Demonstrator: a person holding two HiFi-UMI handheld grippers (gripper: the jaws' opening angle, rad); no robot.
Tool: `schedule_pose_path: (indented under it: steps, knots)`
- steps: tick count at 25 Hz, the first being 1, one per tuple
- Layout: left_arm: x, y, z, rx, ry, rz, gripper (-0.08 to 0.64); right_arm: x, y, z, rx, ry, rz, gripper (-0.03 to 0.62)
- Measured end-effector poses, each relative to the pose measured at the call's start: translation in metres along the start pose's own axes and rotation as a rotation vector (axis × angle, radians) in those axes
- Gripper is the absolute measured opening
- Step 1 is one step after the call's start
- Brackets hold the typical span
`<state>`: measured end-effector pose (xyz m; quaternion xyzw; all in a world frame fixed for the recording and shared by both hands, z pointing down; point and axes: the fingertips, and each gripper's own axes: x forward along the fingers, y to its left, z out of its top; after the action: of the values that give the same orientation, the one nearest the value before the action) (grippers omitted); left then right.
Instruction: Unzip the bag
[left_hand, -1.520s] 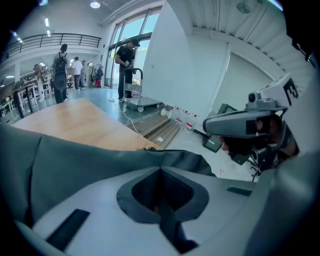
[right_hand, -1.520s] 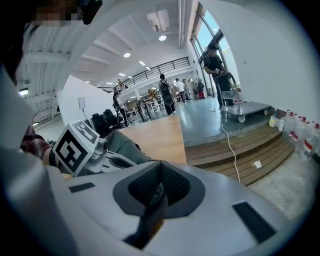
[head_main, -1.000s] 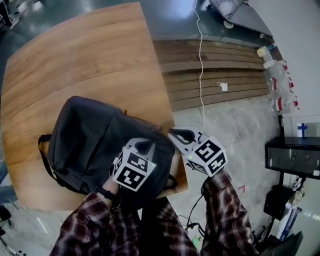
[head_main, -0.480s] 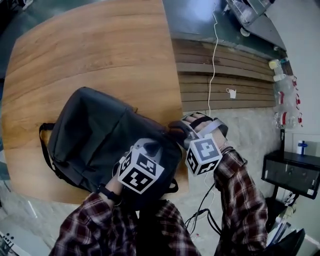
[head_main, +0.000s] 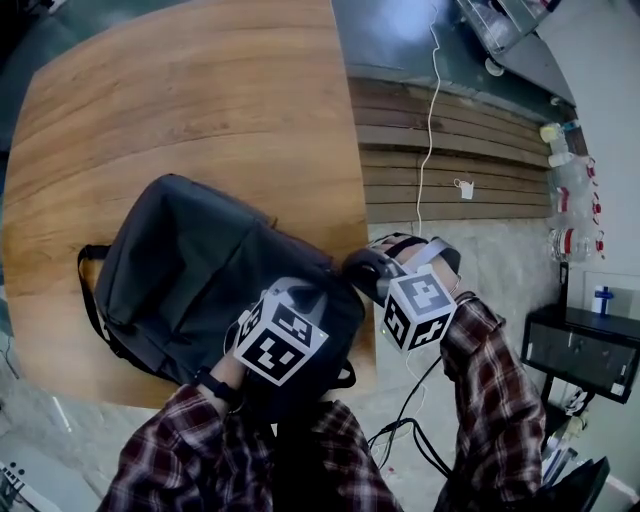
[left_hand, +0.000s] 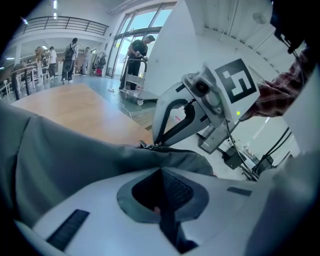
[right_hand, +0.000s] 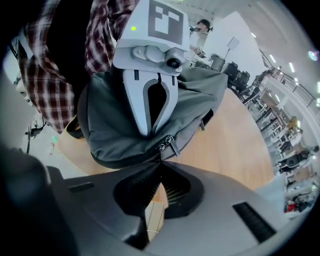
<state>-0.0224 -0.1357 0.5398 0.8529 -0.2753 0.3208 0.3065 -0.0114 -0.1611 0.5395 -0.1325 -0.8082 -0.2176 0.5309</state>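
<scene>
Both tongs are closed: the left tongs (left_hand: 160, 170) pinch the fabric of the dark bag (head_main: 190, 270) at its 5 o'clock end, and the right tongs (right_hand: 161, 161) — meeting them from 3 o'clock — clamp a zipper pull (right_hand: 169, 144). In the head view the bag lies on the wooden table (head_main: 180, 100), toward its 5 o'clock corner.

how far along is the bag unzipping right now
Done: the bag lies on the table, and the left claw is clamped on its fabric to steady it. In hand: the right claw looks shut on a zipper pull. Left: the whole unzip, as no opening shows along the zip yet.
</scene>
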Motion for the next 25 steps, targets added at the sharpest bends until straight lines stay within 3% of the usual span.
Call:
schedule_pose_path:
  steps: [5, 9, 11, 19, 25]
  knots:
    - [-0.001, -0.001, -0.001, -0.002, 0.01, 0.006, 0.008, 0.004, -0.007, 0.004, -0.073, 0.035, -0.071, 0.011]
    - [0.0, -0.001, -0.001, -0.002, 0.013, 0.012, 0.008, 0.012, -0.006, 0.005, -0.187, 0.09, -0.041, 0.011]
    - [0.0, -0.001, 0.0, 0.0, 0.01, 0.012, 0.008, 0.012, -0.003, 0.004, -0.2, 0.099, -0.006, 0.011]
    - [-0.001, 0.0, 0.001, 0.002, 0.007, 0.026, 0.008, -0.003, 0.012, -0.002, 0.003, 0.089, 0.128, 0.011]
    - [0.006, 0.0, 0.005, 0.012, 0.008, 0.039, 0.008, -0.01, 0.026, -0.014, 0.153, 0.11, 0.124, 0.011]
